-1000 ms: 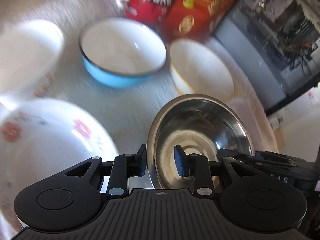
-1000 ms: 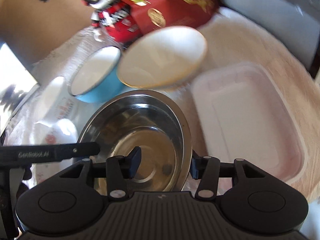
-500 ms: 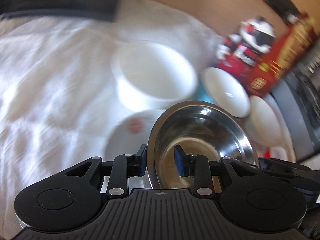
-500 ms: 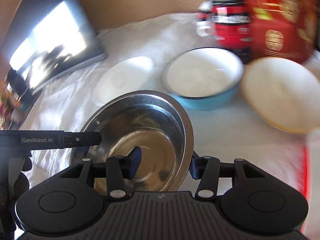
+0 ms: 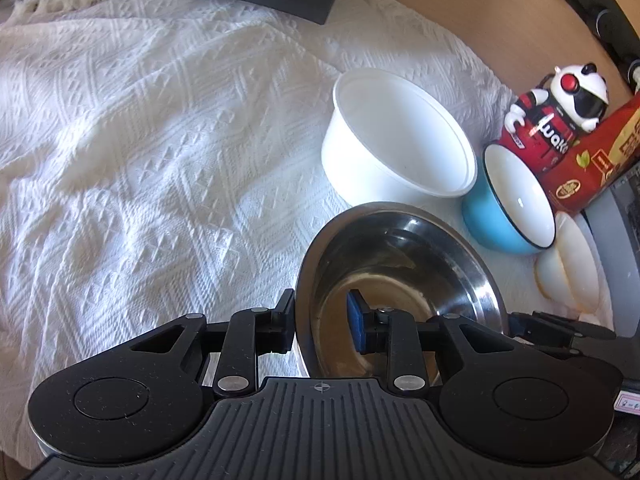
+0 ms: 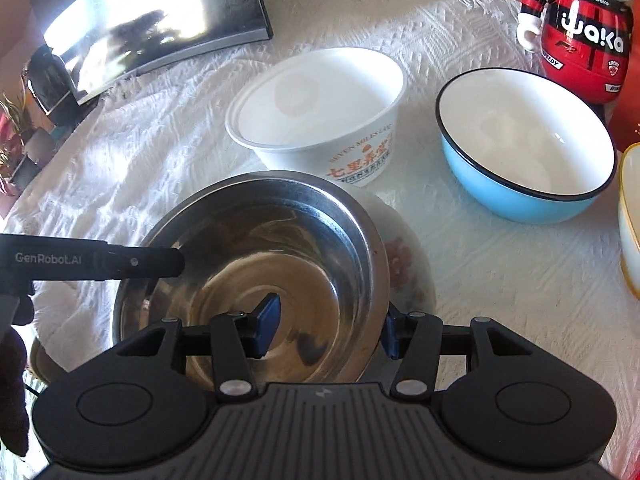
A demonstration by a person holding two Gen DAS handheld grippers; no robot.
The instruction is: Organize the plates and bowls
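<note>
My left gripper (image 5: 322, 322) pinched the near rim of the steel bowl (image 5: 400, 276), one finger outside, one inside. My right gripper (image 6: 326, 326) clamped the opposite rim of that bowl the same way. The bowl sat over a floral plate (image 6: 408, 268) on the white cloth (image 5: 140, 160). Beyond stood a white paper bowl (image 6: 320, 100), then a blue bowl (image 6: 528, 148) beside a red figurine (image 6: 584, 48).

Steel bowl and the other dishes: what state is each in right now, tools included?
steel bowl: upright, empty, gripped on opposite rims
left tool: shut on rim
right tool: shut on rim
white tub: upright, empty
blue bowl: upright, empty
floral dish: beneath steel bowl
</note>
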